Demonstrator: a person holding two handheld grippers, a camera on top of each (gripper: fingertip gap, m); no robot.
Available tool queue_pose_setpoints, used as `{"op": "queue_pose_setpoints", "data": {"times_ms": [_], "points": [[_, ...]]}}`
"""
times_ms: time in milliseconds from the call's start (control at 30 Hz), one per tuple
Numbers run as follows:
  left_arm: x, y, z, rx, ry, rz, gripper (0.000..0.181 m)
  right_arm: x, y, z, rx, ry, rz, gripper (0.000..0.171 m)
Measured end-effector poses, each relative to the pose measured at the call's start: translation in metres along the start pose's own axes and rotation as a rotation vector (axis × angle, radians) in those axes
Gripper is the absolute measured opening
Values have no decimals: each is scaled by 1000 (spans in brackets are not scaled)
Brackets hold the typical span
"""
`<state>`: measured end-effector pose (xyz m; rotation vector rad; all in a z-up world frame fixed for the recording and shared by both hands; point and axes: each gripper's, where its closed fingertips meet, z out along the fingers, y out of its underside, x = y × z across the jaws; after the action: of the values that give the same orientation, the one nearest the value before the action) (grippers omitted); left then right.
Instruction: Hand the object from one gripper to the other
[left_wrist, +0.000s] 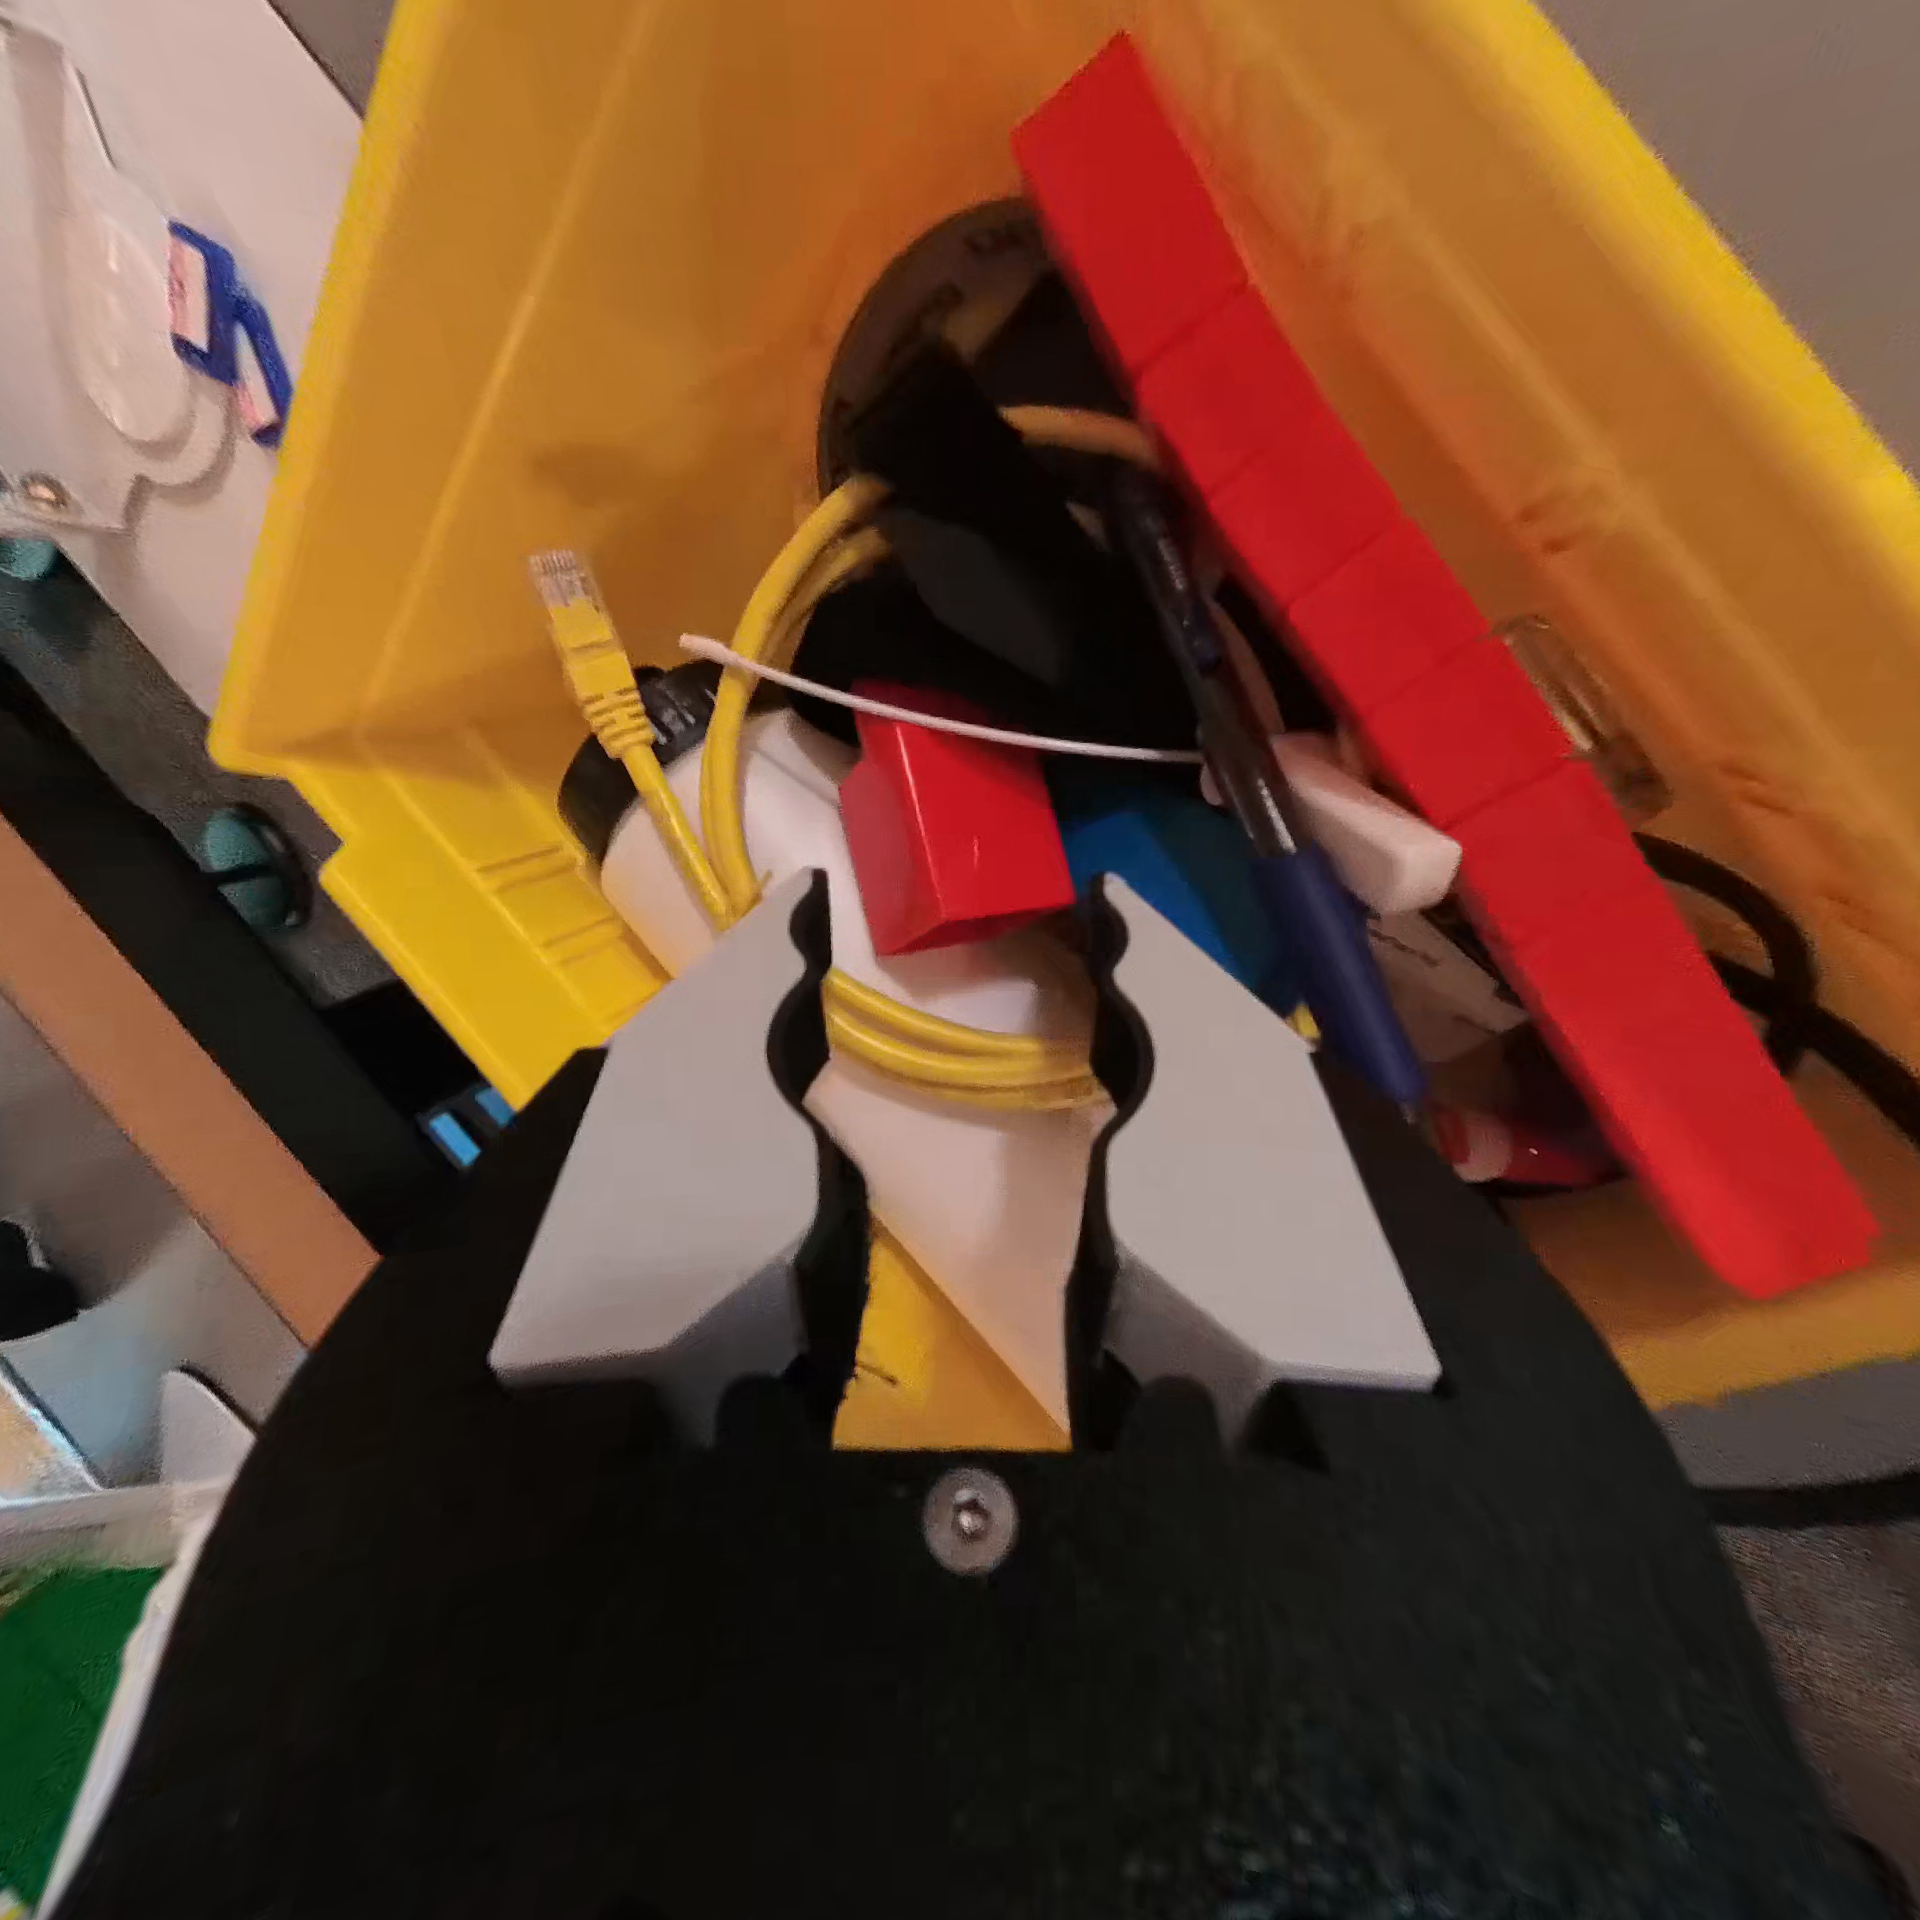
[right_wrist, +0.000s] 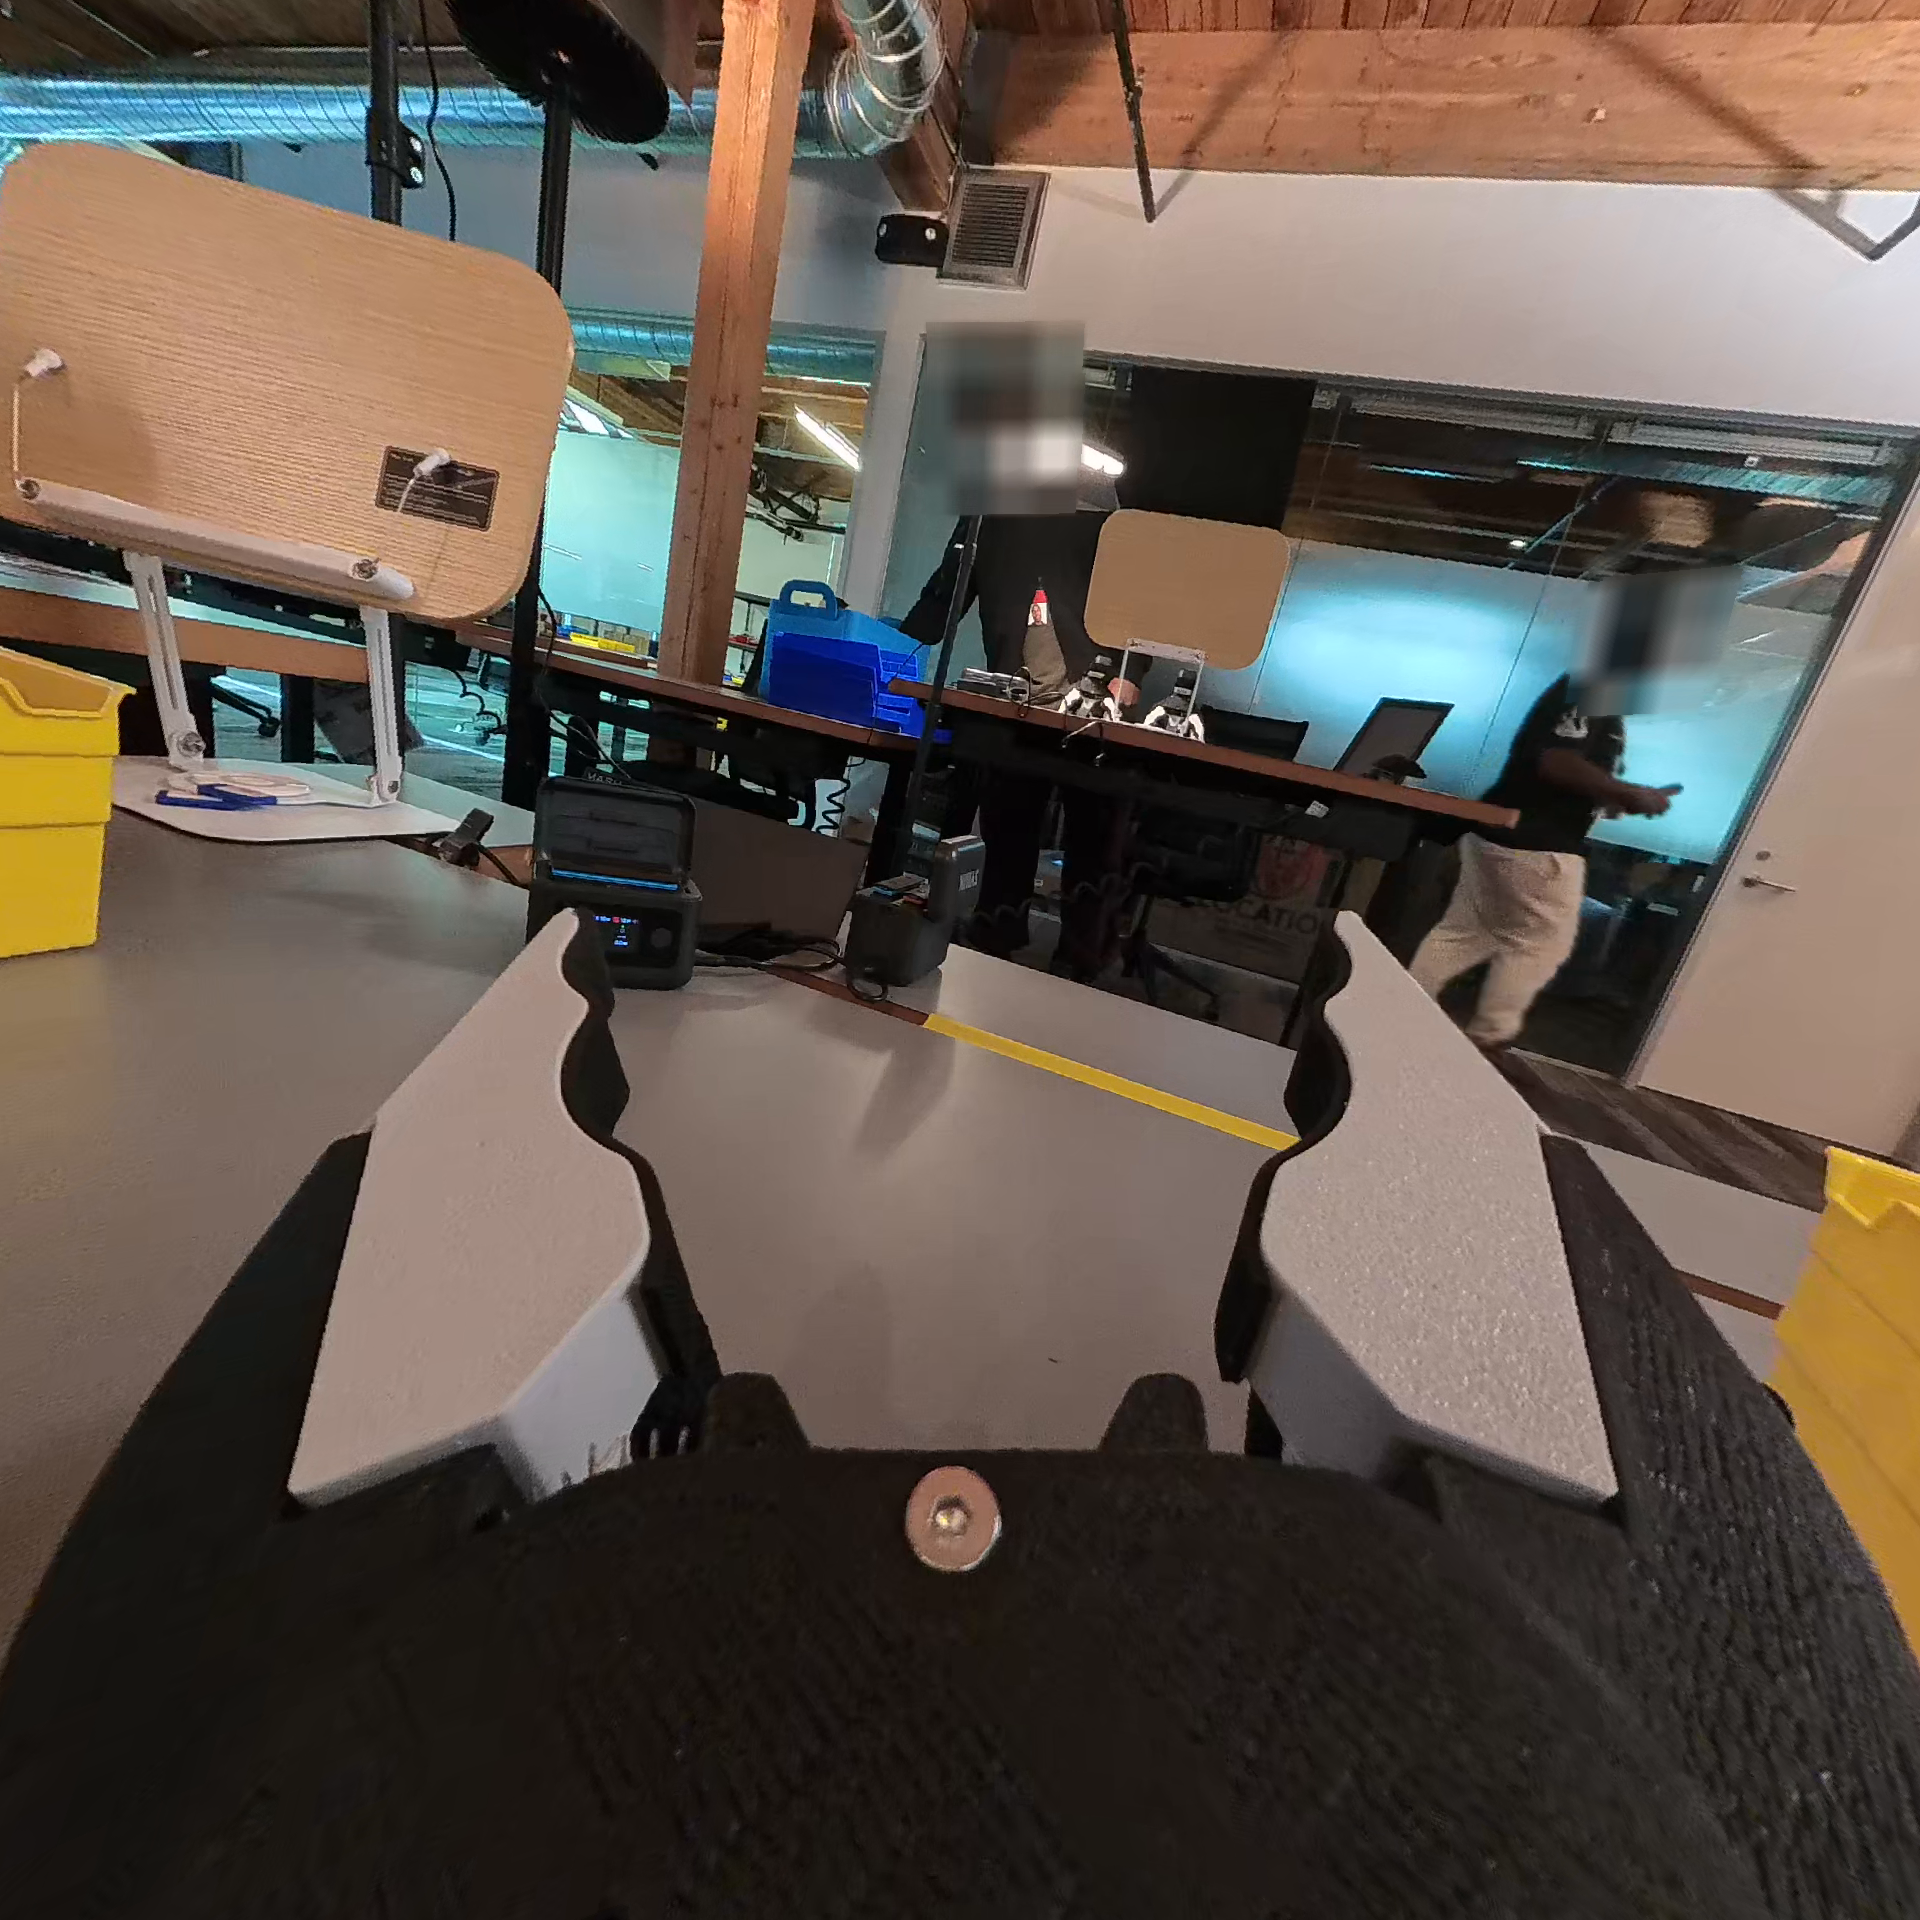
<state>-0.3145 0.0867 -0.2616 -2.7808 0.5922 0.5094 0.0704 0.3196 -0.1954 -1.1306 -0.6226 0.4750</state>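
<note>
A: So, where are we with the handover?

B: Early, by our reading. Our left gripper (left_wrist: 961, 904) is down inside the yellow bin (left_wrist: 499, 436), reaching into the pile. Nothing has passed across yet.

A: Which object are we after?

B: We cannot say for certain; the task names none. Between the left jaws we see a coil of yellow cable (left_wrist: 935, 1049) lying over a white wedge-shaped piece (left_wrist: 956, 1174). A small red block (left_wrist: 956, 842) sits just beyond the tips, with a blue block (left_wrist: 1143, 873) beside it, a blue pen (left_wrist: 1320, 935) to the right and a long red bar (left_wrist: 1403, 623) leaning along the bin wall.

A: Are the left jaws closed on anything?

B: They stand fairly narrow, with the cable and white piece in the gap. Whether they are actually pinching either one, we cannot tell; the pads look close to the white piece but the contact is not clear.

A: And our right gripper?

B: Our right gripper (right_wrist: 956, 945) is over the grey table (right_wrist: 260, 1039), jaws spread wide and holding nothing. It points out towards the room, away from the bin, with another yellow bin (right_wrist: 1860, 1299) at its right edge. The left gripper does not show in its view.

A: So what remains?

B: Nearly all of it, we judge: secure 1 object, lift it clear of the clutter, bring the 2 grippers together, then let the right take it and the left let go. The cable may drag other things up with it.
</note>
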Motion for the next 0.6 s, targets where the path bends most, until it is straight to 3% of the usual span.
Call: {"op": "queue_pose_setpoints", "data": {"times_ms": [333,467,600], "points": [[-6,-10,20,-58,-120,47,40,-2,-1,0,5,-12,6,129],[-15,-4,-4,-61,-214,-11,36,-2,-1,0,5,-15,2,129],[-27,-3,-54,30,-348,-127,35,-3,-1,0,7,-19,5,128]]}}
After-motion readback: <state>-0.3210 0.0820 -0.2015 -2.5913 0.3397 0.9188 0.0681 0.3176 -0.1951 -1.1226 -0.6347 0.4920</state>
